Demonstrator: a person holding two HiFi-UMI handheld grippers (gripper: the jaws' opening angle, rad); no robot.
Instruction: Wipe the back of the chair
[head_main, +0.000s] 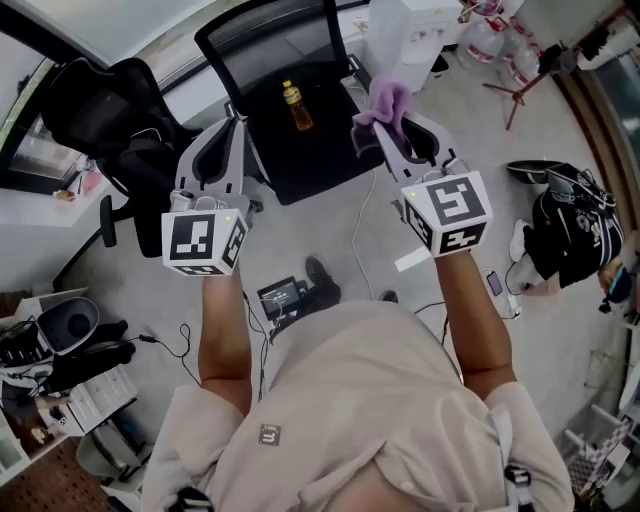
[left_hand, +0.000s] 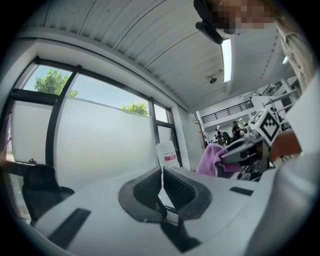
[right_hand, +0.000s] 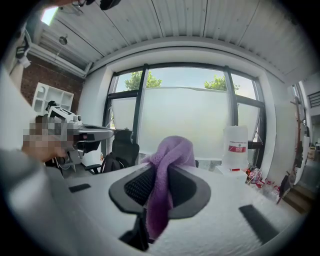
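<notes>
My R gripper (head_main: 388, 118) clamps the purple cloth (head_main: 386, 102); it bunches above the jaws & hangs down betw. them. My L gripper (head_main: 236, 128) holds nothing, jaws nearly together w/ only a thin slit. The black chair (head_main: 272, 48) is at upper centre of the head view, betw. both grippers, w/ a bottle (head_main: 297, 106) on its seat.

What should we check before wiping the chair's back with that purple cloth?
1. Purple cloth gripped in right tongs: ok.
2. Left tongs shut and empty: ok.
3. Cloth touching the chair back: not ok, it is held up in the air.
4. Seat free of stuff: not ok, a bottle lies on it.
5. Cloth damp enough: cannot tell.
</notes>
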